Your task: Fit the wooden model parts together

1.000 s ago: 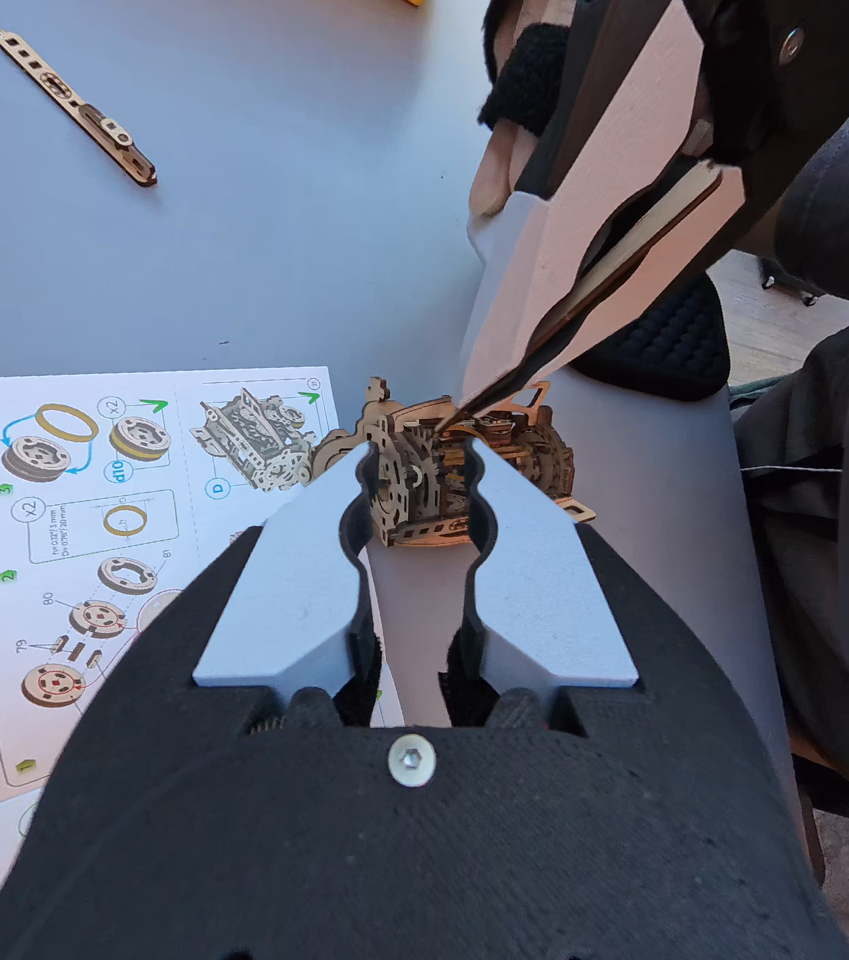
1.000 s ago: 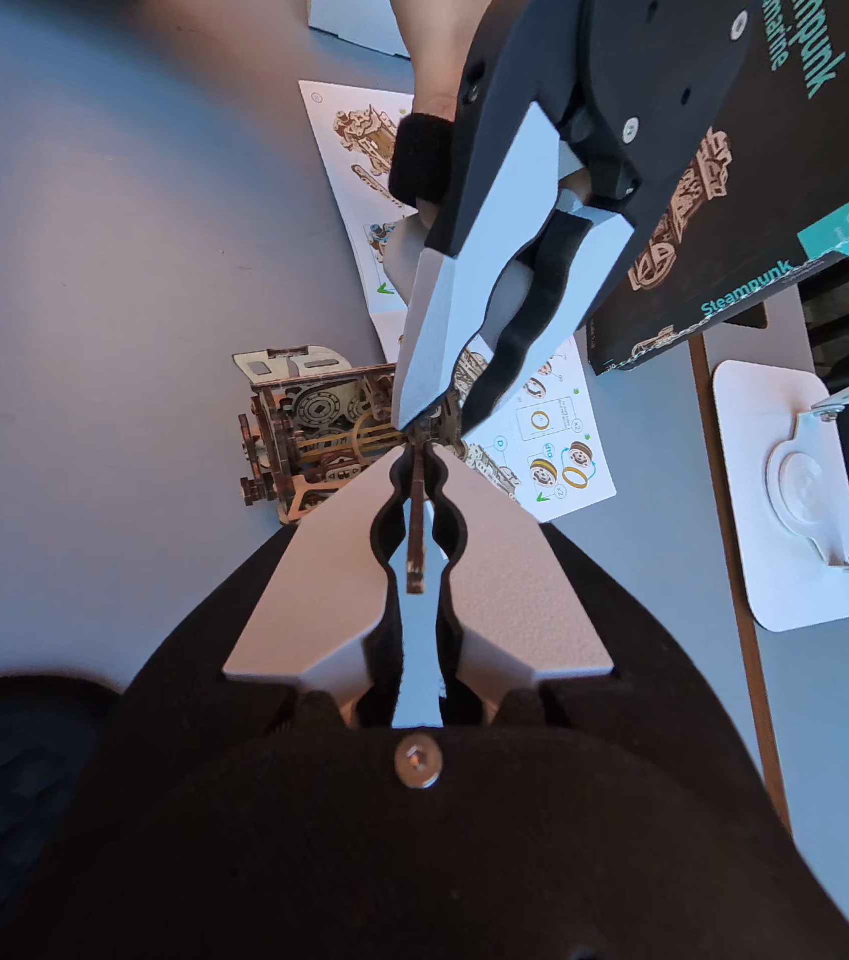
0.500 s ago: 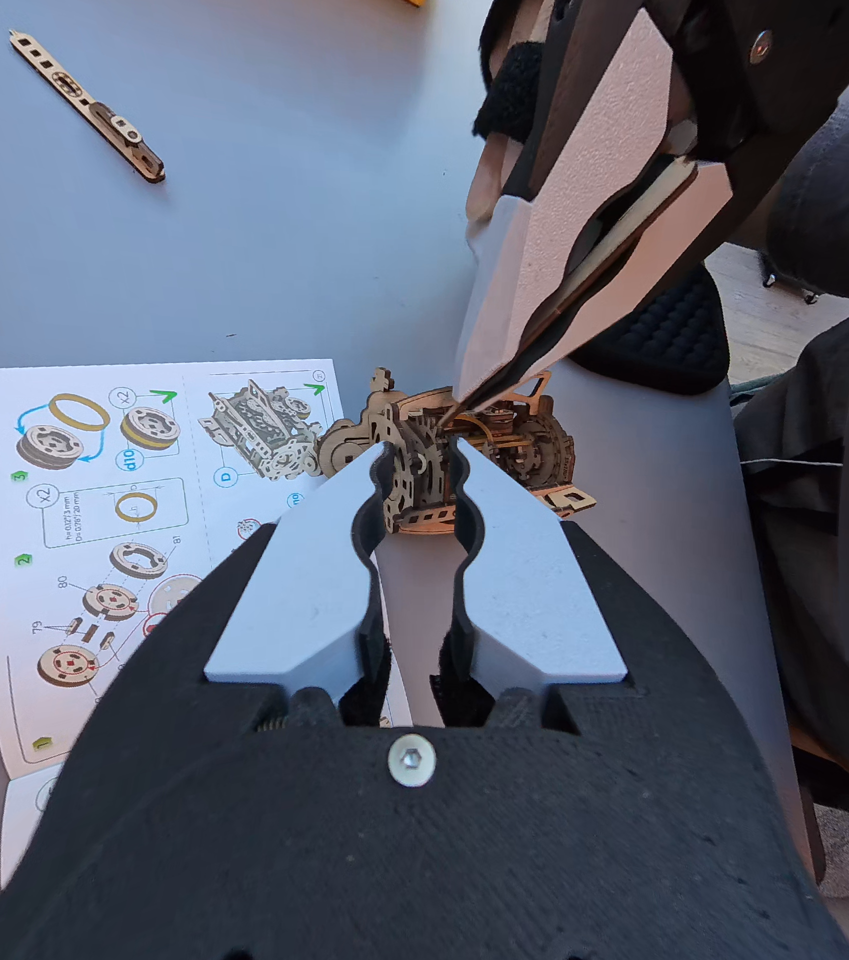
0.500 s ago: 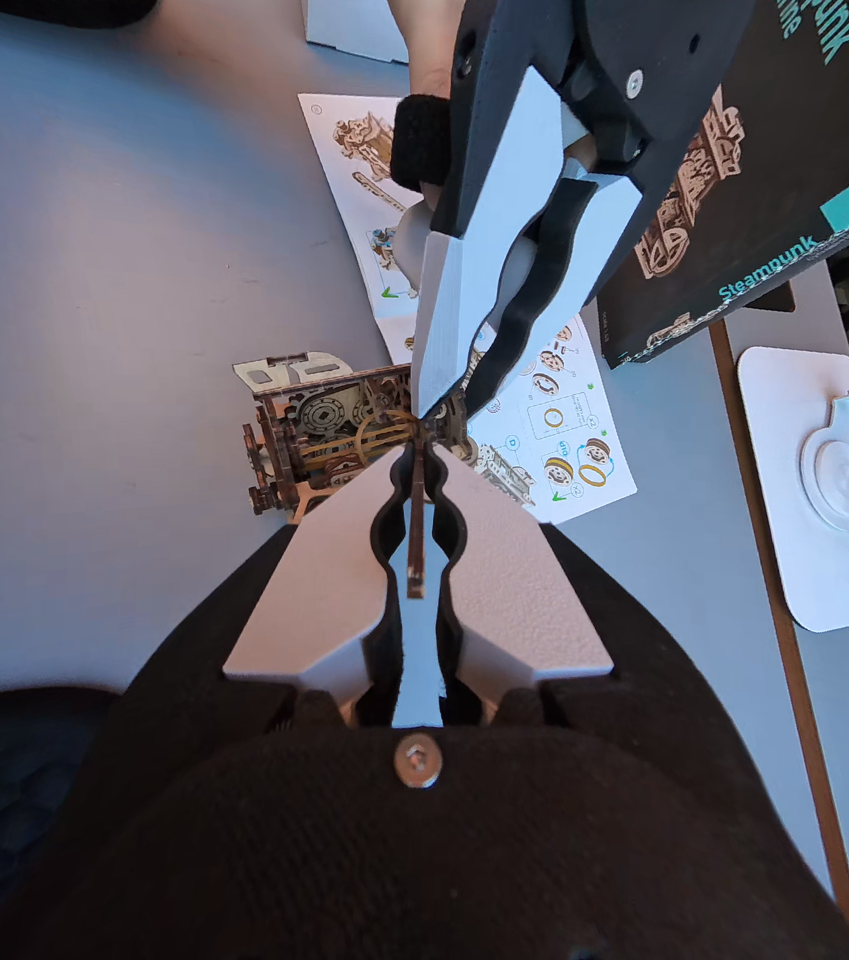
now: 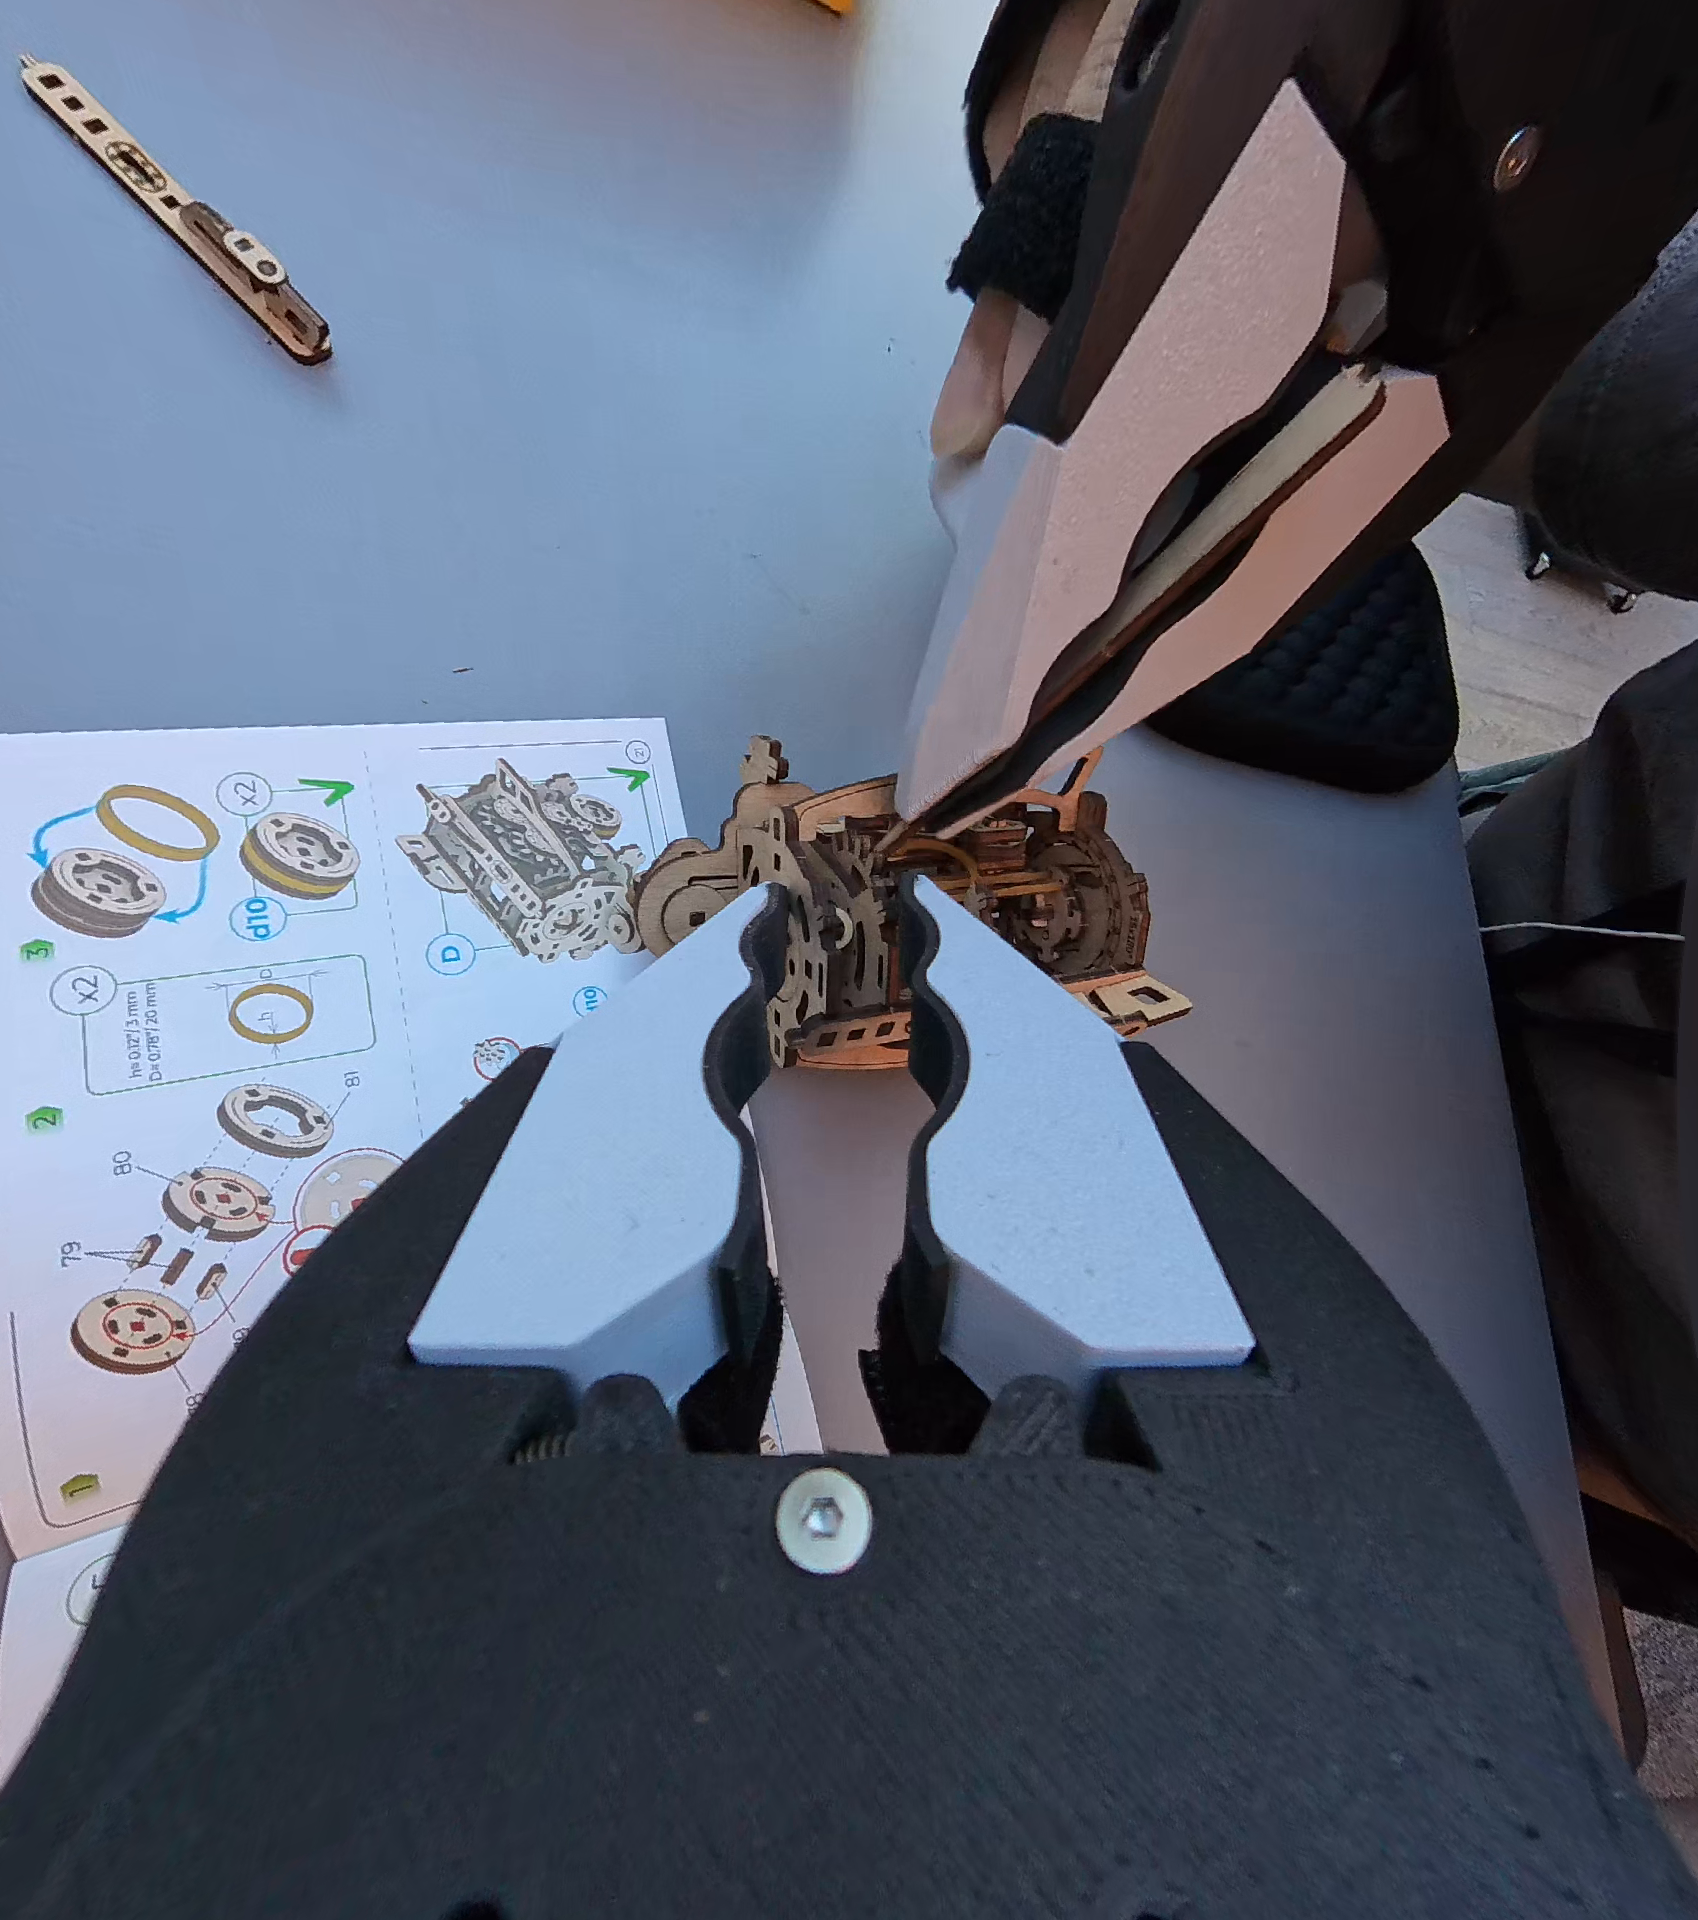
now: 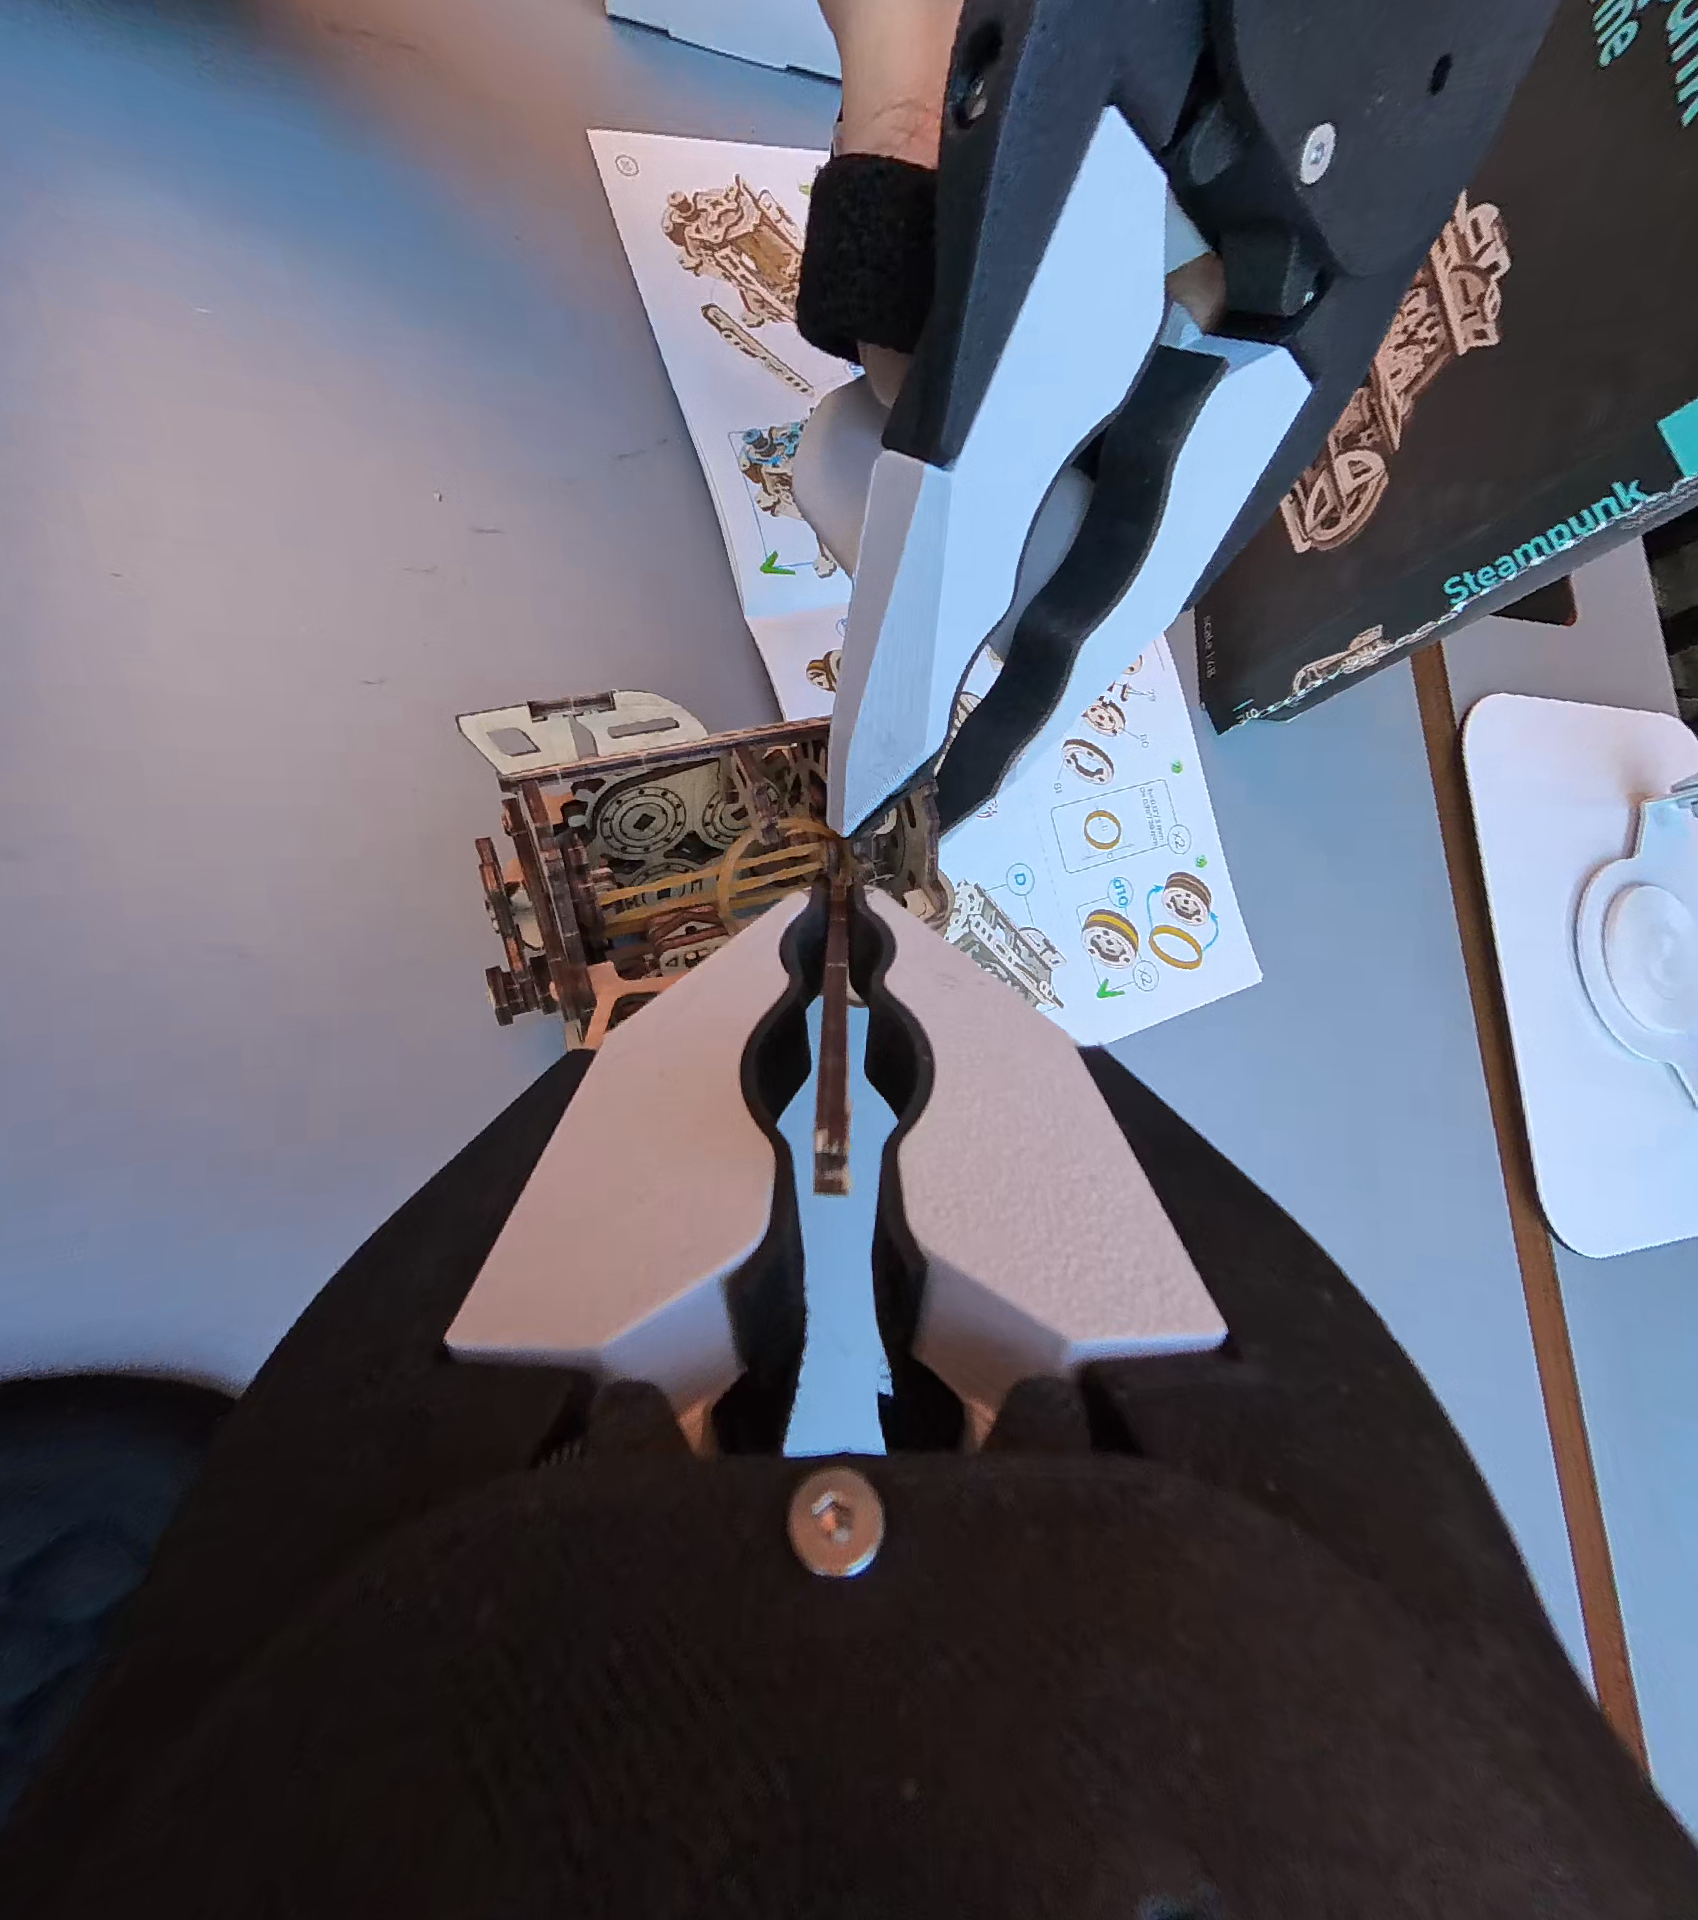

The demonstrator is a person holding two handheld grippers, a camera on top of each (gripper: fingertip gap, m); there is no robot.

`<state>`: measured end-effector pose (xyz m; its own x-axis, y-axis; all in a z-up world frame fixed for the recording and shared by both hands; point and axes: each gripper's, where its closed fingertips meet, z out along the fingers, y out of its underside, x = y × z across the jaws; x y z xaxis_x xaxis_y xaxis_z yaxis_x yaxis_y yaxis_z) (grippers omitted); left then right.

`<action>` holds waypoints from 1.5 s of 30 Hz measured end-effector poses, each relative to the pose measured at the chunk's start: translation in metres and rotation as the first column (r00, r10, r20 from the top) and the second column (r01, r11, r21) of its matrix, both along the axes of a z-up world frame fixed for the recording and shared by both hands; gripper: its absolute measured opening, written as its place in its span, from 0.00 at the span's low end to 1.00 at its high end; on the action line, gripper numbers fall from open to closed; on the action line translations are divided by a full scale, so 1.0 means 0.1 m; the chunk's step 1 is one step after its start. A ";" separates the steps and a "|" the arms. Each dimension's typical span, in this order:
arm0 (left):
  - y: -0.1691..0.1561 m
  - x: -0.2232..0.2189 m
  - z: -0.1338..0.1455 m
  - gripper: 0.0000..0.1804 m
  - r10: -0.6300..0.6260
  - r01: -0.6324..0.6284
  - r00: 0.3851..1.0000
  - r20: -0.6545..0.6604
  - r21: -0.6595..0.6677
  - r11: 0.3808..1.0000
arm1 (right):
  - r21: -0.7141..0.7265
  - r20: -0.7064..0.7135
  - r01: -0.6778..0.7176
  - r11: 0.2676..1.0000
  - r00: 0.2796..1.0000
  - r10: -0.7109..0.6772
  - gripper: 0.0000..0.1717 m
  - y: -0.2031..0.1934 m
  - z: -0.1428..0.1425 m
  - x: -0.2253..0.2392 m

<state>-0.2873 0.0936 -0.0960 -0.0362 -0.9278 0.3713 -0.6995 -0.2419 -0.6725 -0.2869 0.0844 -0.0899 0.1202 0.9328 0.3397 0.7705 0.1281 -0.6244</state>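
Note:
The wooden gear-box model (image 5: pixel 1032 894) stands on the grey table beside the instruction sheet. My left gripper (image 5: pixel 840 904) is shut on the model's near end, with both pads against its sides. It also shows in the right wrist view (image 6: pixel 871 805), coming down from above. My right gripper (image 6: pixel 837 894) is shut on a thin flat wooden strip (image 6: pixel 832 1039) held edge-on. The strip's tip sits at the yellow rubber band (image 6: pixel 741 883) inside the model (image 6: pixel 637 831). In the left wrist view the right gripper (image 5: pixel 912 816) reaches down onto the model's top, the strip (image 5: pixel 1240 499) clamped between its fingers.
An instruction sheet (image 5: pixel 201 987) lies left of the model. A loose slotted wooden bar (image 5: pixel 170 208) lies at the far left. A black box (image 6: pixel 1499 364) and a white plate (image 6: pixel 1603 935) are near the table's edge. A black cushion (image 5: pixel 1344 675) and a person's clothing are to the right.
My left gripper's jaws closed in from either side until the pads pressed on the model's near end. The right gripper kept its hold on the strip, tip at the rubber band.

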 end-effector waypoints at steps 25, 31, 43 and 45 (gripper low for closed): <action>0.00 0.01 0.00 0.10 0.003 -0.003 1.000 0.005 0.002 1.000 | -0.163 -0.097 0.039 0.986 0.994 -0.055 0.00 0.02 0.00 -0.01; 0.00 0.01 0.00 0.10 0.002 -0.002 1.000 0.005 0.001 1.000 | -0.113 -0.051 0.054 0.992 0.997 -0.060 0.00 0.02 0.00 -0.01; 0.00 0.02 0.00 0.10 0.005 -0.005 1.000 0.009 0.000 1.000 | -0.160 -0.057 0.084 0.984 0.994 -0.094 0.00 0.02 0.00 0.00; 0.00 0.02 0.00 0.10 0.005 -0.005 1.000 0.011 -0.001 1.000 | -0.173 -0.061 0.082 0.982 0.994 -0.094 0.01 0.03 0.00 0.01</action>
